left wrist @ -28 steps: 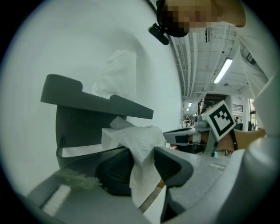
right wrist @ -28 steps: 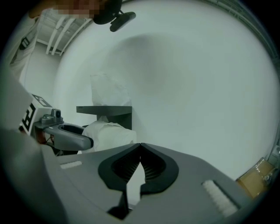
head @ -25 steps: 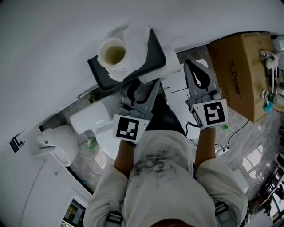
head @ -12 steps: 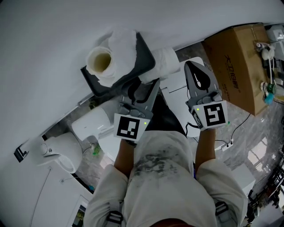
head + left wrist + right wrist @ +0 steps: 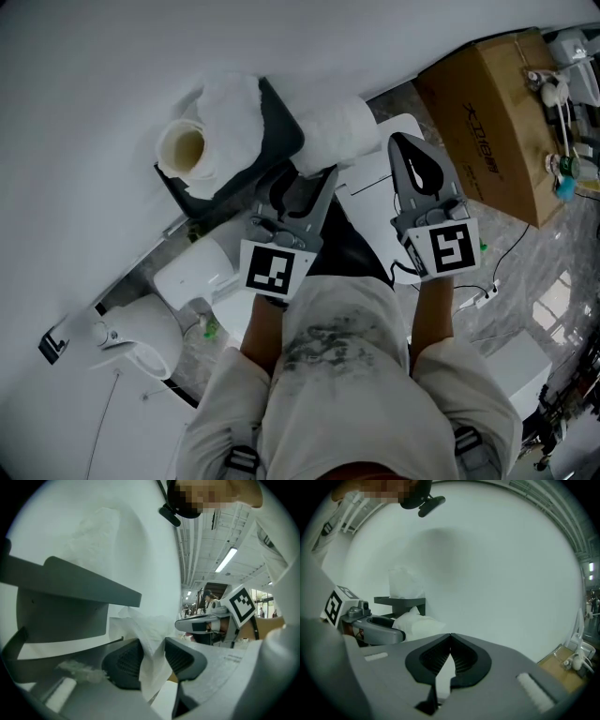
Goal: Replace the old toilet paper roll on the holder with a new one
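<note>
A dark grey holder (image 5: pixel 281 141) is fixed to the white wall. A white toilet roll (image 5: pixel 202 131) rests on top of it, cardboard core facing me and loose paper bunched around it. My left gripper (image 5: pixel 314 173) is just right of the holder, shut on a second white roll (image 5: pixel 337 127). In the left gripper view, crumpled white paper (image 5: pixel 145 634) fills the gap between the pads (image 5: pixel 123 660), under the holder's shelf (image 5: pixel 70 606). My right gripper (image 5: pixel 412 150) is further right, shut and empty. Its view shows the held roll (image 5: pixel 419 625) and the holder (image 5: pixel 401 603).
A brown cardboard box (image 5: pixel 497 122) stands on the floor to the right. White bathroom fixtures (image 5: pixel 141 333) and a white casing (image 5: pixel 192 262) are at the lower left. Cables (image 5: pixel 483 295) run over the marbled floor. The white wall fills the top.
In the head view the holder, its roll and the cardboard box have slid left and down. Both grippers sit at nearly the same spots, and their jaws are unchanged.
</note>
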Tool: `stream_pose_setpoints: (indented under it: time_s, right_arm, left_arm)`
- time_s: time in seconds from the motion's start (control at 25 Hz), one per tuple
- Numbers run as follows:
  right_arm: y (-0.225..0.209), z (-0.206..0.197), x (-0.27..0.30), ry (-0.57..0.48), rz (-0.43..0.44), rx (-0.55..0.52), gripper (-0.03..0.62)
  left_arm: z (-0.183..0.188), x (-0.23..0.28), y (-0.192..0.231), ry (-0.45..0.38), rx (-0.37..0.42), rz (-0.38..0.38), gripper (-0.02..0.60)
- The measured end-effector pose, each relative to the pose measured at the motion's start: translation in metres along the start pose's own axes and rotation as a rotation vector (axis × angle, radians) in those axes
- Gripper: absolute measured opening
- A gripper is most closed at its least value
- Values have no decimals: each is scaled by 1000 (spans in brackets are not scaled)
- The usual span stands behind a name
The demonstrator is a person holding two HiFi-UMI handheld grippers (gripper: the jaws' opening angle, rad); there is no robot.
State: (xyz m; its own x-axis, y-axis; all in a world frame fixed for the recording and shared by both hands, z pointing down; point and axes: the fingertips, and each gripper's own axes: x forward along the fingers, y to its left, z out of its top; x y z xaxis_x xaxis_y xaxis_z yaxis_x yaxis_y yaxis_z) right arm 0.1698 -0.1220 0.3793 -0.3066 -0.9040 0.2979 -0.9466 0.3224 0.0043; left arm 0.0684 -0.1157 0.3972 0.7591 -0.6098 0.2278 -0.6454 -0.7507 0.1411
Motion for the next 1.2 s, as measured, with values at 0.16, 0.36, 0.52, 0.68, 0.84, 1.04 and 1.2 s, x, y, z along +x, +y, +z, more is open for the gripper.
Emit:
stream_pose_setpoints:
  time_s: [0.16,0.36,0.52,0.68,0.84,1.04,1.2]
  right_arm:
    - [-7,3,-11,-20,-34,0,3]
    - [-12,6,-24,-35,-66,-2,3]
    - [-14,8,-34,-39,-87,0,3]
    - [-10,16,-42,-46,-94,2,3]
    - [-6,23,-51,-60,-91,-10,3]
    - [10,34,-60,-89,-72,-32,3]
    - [25,42,-64,-106,-38,-45,3]
  left_arm:
    - [1,5,-9,-2,2,-32,156]
    - [2,8,-20,-1,5,-68,156]
    - [3,8,-27,-1,11,-89,156]
    - [5,5,-33,-1,14,-100,156]
    - [8,-3,-38,-9,27,-104,156]
    - [9,-23,-45,-15,23,-102,156]
    - [10,-38,-49,-18,23,-91,156]
